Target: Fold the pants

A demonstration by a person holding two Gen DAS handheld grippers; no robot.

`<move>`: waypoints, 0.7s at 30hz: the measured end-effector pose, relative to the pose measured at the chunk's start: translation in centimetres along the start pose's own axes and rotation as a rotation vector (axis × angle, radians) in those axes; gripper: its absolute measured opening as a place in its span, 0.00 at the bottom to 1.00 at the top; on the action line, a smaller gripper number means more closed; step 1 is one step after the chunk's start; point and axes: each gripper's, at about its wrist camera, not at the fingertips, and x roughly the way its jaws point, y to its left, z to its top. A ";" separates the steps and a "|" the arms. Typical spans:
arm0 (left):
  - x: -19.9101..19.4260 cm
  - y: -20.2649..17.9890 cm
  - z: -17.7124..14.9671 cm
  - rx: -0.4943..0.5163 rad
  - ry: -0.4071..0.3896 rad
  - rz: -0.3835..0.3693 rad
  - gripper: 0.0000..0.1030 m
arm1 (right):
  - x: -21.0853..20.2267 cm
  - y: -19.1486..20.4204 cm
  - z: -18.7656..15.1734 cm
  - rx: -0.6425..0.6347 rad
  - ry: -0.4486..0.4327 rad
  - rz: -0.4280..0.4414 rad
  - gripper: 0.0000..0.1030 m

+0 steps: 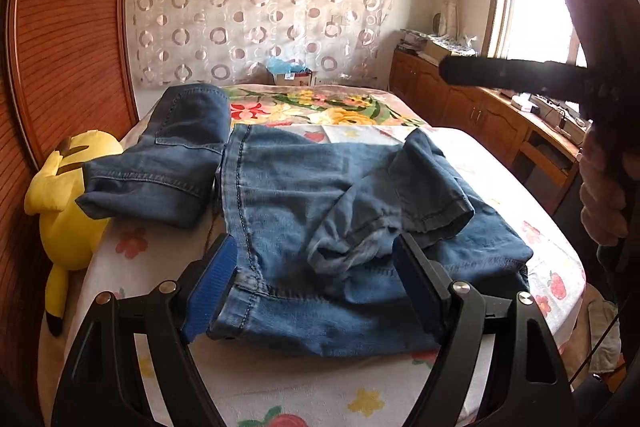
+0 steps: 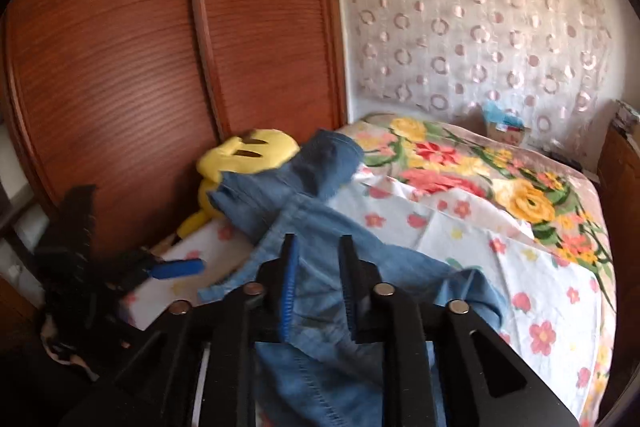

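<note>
The main risk, as I judge it, is that the denim bunches instead of creasing clean. The left gripper (image 1: 316, 267) is spread wide, its 2 blue pads straddling the near edge of the jeans (image 1: 320, 187) without pinching anything, so that side of the cloth is free to drag or slide if the other side gets pulled. The right gripper (image 2: 318, 283) has its 2 fingers drawn close with a fold of denim rising between them; it looks to be pinching the cloth, though the frame is blurred and I cannot be sure the grip is firm. If that pinch holds only 1 layer, the layer beneath would probably stay on the bed (image 1: 500, 163) and the fold would come out crooked. A second hazard is the folded dark jeans (image 1: 168, 155), which touch the left edge of the jeans: a wide sweep could catch and undo them. The yellow plush toy (image 1: 68, 195) sits beyond them, left of the jeans at the bed's edge, and could be knocked off.

The jeans are mid-blue, faded, with pale stitching along the seams. They lie across the near part of the bed, mostly flat, but 1 leg is flopped back over the middle in a loose, wrinkled heap, its hem turned toward the right side. The crumple needs smoothing before any crease sits true.
</note>
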 end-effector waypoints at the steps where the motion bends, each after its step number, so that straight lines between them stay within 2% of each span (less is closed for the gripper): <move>1: 0.2 0.0 -0.1 0.002 0.004 -0.001 0.79 | 0.2 -0.4 0.1 0.000 0.005 -0.015 0.23; 4: 0.8 -0.1 -0.3 0.014 0.019 -0.002 0.78 | 0.3 -1.6 -0.2 0.023 0.031 -0.056 0.28; 8: 1.9 -0.7 -0.9 0.039 0.041 -0.026 0.78 | 2.6 -3.3 -0.7 0.052 0.078 -0.096 0.39; 10: 2.5 -0.6 -1.2 0.044 0.049 -0.034 0.77 | 4.0 -3.3 -1.0 0.065 0.111 -0.112 0.41; 15: 4.3 -0.4 -1.4 0.054 0.087 -0.035 0.60 | 6.2 -4.5 -1.9 0.122 0.184 -0.120 0.41; 17: 5.1 -0.4 -1.4 0.058 0.108 -0.050 0.57 | 7.0 -4.3 -2.0 0.136 0.211 -0.096 0.41; 19: 5.9 -0.2 -1.5 0.050 0.128 -0.049 0.54 | 7.1 -4.3 -1.7 0.145 0.227 -0.113 0.41; 21: 5.9 -0.1 -1.6 0.044 0.118 -0.060 0.49 | 7.8 -4.7 -1.3 0.179 0.246 -0.103 0.41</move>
